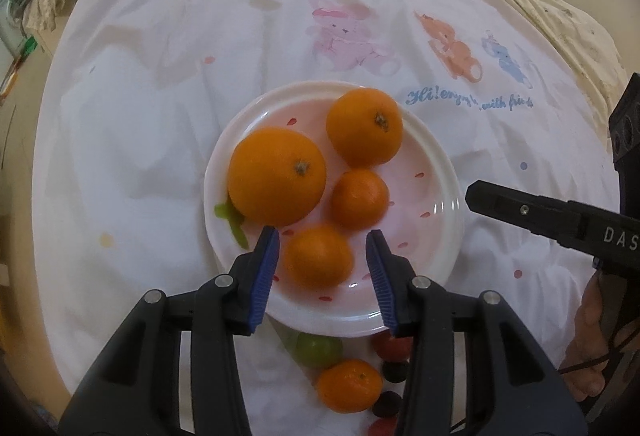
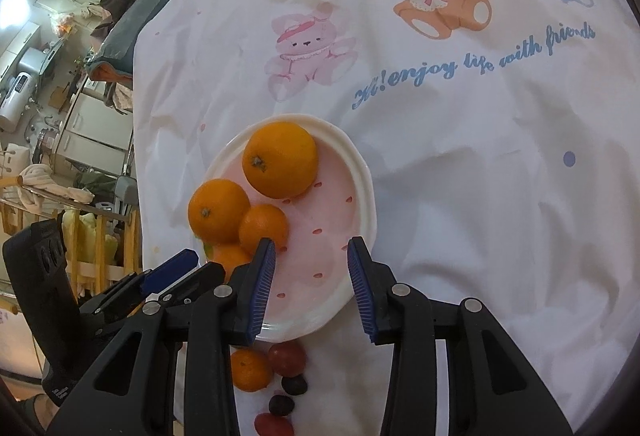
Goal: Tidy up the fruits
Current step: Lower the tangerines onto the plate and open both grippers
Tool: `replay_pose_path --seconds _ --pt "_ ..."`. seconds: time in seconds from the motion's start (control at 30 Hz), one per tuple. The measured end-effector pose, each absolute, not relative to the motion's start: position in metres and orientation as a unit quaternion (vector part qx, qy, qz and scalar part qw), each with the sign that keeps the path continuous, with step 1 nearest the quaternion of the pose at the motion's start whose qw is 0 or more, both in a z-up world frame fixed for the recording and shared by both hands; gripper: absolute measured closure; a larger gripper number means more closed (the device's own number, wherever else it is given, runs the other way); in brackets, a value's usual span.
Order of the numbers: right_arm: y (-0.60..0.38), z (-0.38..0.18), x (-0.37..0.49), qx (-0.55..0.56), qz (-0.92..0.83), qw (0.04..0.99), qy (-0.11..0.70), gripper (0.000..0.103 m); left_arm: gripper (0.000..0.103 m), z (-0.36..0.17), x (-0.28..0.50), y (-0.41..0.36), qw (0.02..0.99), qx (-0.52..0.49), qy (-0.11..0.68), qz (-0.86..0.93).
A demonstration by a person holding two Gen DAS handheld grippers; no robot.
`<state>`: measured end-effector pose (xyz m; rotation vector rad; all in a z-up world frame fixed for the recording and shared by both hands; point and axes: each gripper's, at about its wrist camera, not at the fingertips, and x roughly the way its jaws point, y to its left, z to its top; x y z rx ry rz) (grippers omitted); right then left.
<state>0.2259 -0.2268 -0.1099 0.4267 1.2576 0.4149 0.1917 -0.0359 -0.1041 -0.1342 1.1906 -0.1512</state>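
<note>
A white plate with a pink centre (image 1: 436, 172) (image 2: 360, 172) holds several oranges. A large orange (image 1: 277, 176) (image 2: 218, 210) lies left, another (image 1: 364, 126) (image 2: 280, 158) at the back, a small one (image 1: 359, 198) (image 2: 263, 226) in the middle. My left gripper (image 1: 322, 256) is open, its jaws on either side of a small orange (image 1: 318, 256) (image 2: 228, 258) without touching it. My right gripper (image 2: 311, 264) is open and empty above the plate's bare right part; one of its fingers (image 1: 520, 210) shows in the left wrist view.
On the white printed cloth (image 1: 160, 116) (image 2: 480, 156) in front of the plate lie a small orange (image 1: 350, 386) (image 2: 250, 370), a green grape (image 1: 318, 350), a red fruit (image 2: 287, 358) and dark grapes (image 2: 294, 385). Room clutter stands beyond the cloth's left edge (image 2: 60, 96).
</note>
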Motion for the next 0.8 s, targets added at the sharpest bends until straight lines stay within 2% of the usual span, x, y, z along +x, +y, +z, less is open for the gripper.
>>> replay_pose_path --seconds 0.1,0.17,0.2,0.27,0.47,0.57,0.6,0.7,0.8 --pt "-0.228 -0.107 0.226 0.201 0.191 0.768 0.577 0.061 0.062 -0.102 0.191 -0.038 0.826 -0.059 0.556 -0.072" --pt "-0.229 -0.105 0.226 0.203 0.189 0.771 0.574 0.052 0.061 -0.103 0.191 -0.04 0.825 -0.056 0.558 -0.073" --pt "-0.23 -0.104 0.226 0.206 0.188 0.773 0.57 0.044 0.053 -0.104 0.191 -0.04 0.824 -0.054 0.559 -0.072" --pt "-0.231 -0.101 0.226 0.204 0.185 0.778 0.565 0.041 0.04 -0.102 0.191 -0.04 0.827 -0.053 0.556 -0.069" --pt "-0.231 -0.098 0.228 0.199 0.184 0.782 0.562 0.038 0.027 -0.092 0.189 -0.04 0.837 -0.044 0.541 -0.065" --pt "-0.234 -0.096 0.228 0.202 0.18 0.784 0.559 0.035 0.019 -0.089 0.188 -0.04 0.842 -0.039 0.534 -0.064" --pt "-0.235 -0.095 0.228 0.204 0.18 0.784 0.558 0.032 0.017 -0.088 0.188 -0.04 0.843 -0.037 0.533 -0.063" --pt "-0.237 -0.089 0.227 0.202 0.174 0.793 0.547 0.025 0.017 -0.085 0.186 -0.038 0.845 -0.044 0.53 -0.058" --pt "-0.24 -0.084 0.224 0.203 0.174 0.798 0.541 0.025 0.017 -0.077 0.182 -0.035 0.853 -0.044 0.517 -0.052"
